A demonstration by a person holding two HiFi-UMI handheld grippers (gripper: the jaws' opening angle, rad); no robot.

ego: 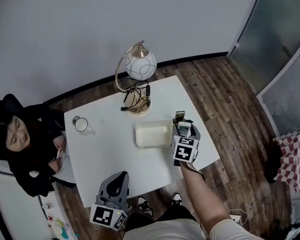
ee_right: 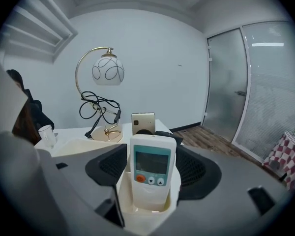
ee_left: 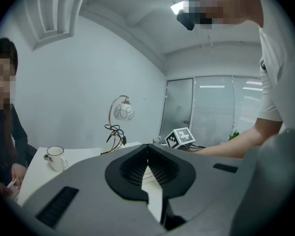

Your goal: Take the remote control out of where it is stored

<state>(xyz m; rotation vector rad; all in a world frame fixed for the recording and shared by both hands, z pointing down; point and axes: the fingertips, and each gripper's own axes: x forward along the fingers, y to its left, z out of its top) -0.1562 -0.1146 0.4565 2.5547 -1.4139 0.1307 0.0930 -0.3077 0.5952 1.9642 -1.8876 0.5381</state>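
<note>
Straddling the remote control [ee_right: 153, 173] with the right gripper [ee_right: 152, 149], jaws spread wide, gripping nothing. Upright in its holder [ee_right: 137, 205] by the table's [ego: 115, 154] right edge, tray [ego: 152, 134] just left. Hovering at the near edge with the left gripper [ee_left: 147, 151], jaws together, empty.

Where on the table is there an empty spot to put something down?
Bare table: the stretch between the mug and the tray, and the near strip between the tray and the left gripper. Crowded: the back, with the lamp and its cord, and the right edge, where the right gripper stands with jaws around the remote control in its holder.
</note>
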